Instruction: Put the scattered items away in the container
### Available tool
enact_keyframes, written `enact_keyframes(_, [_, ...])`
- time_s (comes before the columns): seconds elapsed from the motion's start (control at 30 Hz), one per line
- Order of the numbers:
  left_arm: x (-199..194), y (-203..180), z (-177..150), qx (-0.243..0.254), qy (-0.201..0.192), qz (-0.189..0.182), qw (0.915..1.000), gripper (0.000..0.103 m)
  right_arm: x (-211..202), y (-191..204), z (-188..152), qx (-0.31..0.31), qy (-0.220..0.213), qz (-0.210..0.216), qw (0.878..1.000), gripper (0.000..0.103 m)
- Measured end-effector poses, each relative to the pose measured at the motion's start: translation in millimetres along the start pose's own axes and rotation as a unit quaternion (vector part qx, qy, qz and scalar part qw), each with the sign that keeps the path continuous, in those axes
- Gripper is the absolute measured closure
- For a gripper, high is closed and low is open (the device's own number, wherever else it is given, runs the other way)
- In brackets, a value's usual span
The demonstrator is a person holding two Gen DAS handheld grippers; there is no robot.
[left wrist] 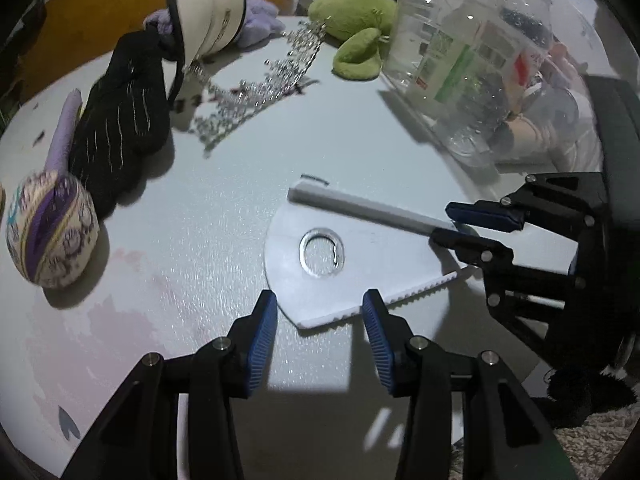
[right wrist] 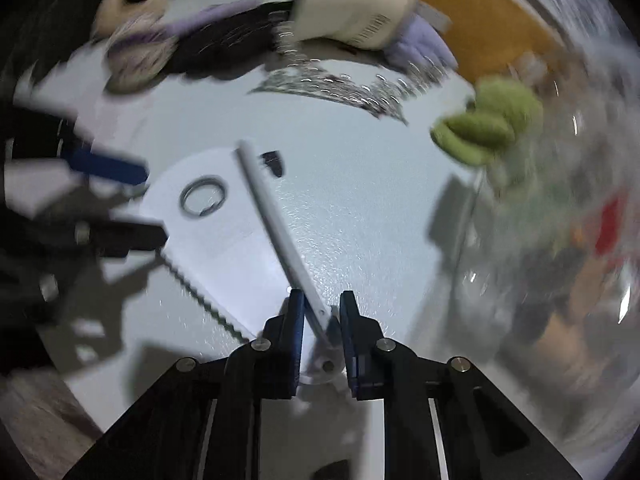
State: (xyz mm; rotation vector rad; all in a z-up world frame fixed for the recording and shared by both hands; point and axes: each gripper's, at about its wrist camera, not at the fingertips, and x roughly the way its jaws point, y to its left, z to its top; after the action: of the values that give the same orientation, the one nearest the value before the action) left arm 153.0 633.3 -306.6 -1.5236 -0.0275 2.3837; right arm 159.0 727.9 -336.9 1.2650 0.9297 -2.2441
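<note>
Tidying looks barely half done, judging by how much lies loose on the pale grey tabletop (left wrist: 224, 184). From the far left in the left wrist view: a patterned purple-and-cream fabric ball (left wrist: 50, 230) sits near the edge, with a lilac strip (left wrist: 64, 136) and a black glove with thin silver stripes (left wrist: 120, 120) just beyond it. Further back a cream cap with black trim (left wrist: 208, 4) leans over a fluffy lilac cloth (left wrist: 256, 20), and a sparkling silver tiara (left wrist: 260, 84) sprawls across the middle. To its right lies a green plush toy (left wrist: 356, 24), close beside the clear plastic container (left wrist: 476, 64) at the far right, which already holds a labelled clear bottle and other things too blurred to name.

Nearest the cameras is a flat white semicircular plastic tool with a toothed edge, a round hole and a straight white arm (left wrist: 360, 256) — the item in hand, I judge. The left gripper (left wrist: 320, 316) hovers over its near edge with jaws apart and nothing between the pads. The right gripper (right wrist: 322, 320) has its jaws narrowed around the end of the straight arm; the left pad touches it, but whether the right one does I cannot tell through the blur.

Still to go, then: this tool and everything left of the container. Beyond the table, an orange-brown surface — wall or floor, unclear — shows at the far left, white furniture stands behind, and shaggy rug lies at the near right.
</note>
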Motion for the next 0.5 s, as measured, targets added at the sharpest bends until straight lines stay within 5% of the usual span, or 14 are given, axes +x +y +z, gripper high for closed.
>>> enact_keyframes(0.17, [-1, 11, -6, -0.039, 0.008, -0.015, 0.9991, 0.058, -11, 35, -11, -0.137, -0.041, -0.095, 0.985, 0.09])
enact_keyframes(0.27, [-1, 12, -13, -0.041, 0.009, -0.008, 0.9991, 0.057, -22, 52, -18, -0.201, -0.074, -0.128, 0.968, 0.103])
enact_keyframes(0.43, [-4, 11, -17, -0.054, 0.004, -0.015, 0.9984, 0.057, -34, 70, -25, -0.27, -0.102, -0.136, 0.948, 0.103])
enact_keyframes(0.5, [-8, 14, -15, -0.071, -0.001, -0.029, 0.997, 0.057, -35, 70, -22, -0.263, -0.097, -0.127, 0.951, 0.103])
